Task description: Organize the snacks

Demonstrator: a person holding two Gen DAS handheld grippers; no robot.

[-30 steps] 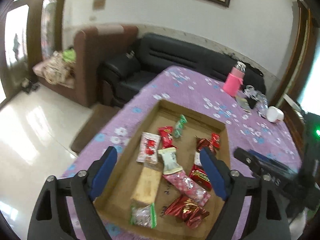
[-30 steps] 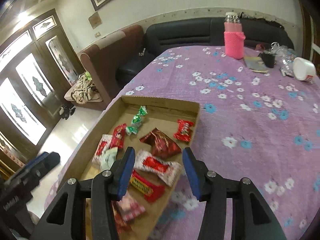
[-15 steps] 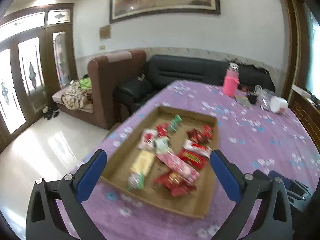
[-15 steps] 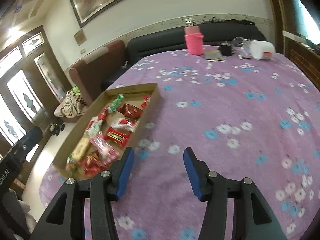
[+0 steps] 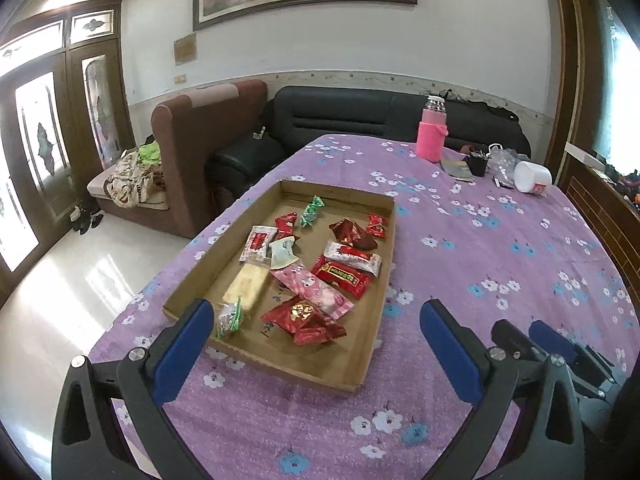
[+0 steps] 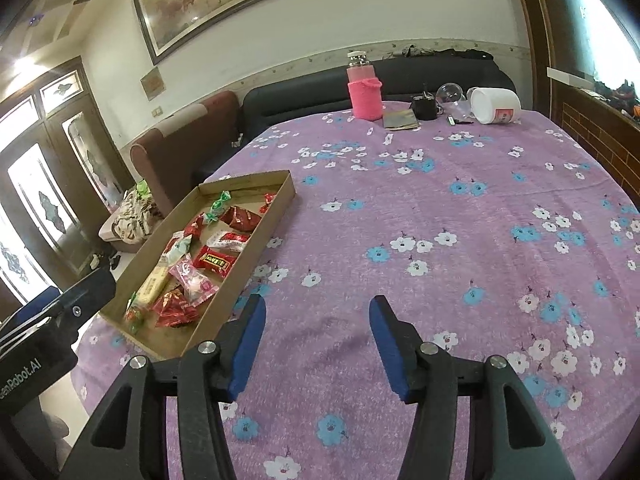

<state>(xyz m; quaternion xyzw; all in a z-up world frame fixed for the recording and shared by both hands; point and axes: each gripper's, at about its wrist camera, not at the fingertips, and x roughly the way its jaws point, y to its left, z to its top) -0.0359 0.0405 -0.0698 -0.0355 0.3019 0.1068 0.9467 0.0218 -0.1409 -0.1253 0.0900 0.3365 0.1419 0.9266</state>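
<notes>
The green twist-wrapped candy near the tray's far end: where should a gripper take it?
Grip the green twist-wrapped candy across its plump middle, coming from above. It lies flat and alone on the shallow cardboard tray, twisted ends pointing along its length, so jaws set across the narrow body should fit.

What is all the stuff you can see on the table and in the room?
cardboard tray: one, brown, left part of the table
snacks: about a dozen, mostly red, inside the tray
tablecloth: one, purple with flowers, over the table
bottle: one, pink, far edge
white cup: one, on its side, far edge
sofa: one, black, behind the table
left claw: blue pads, open, empty
right claw: blue pads, open, empty
</notes>
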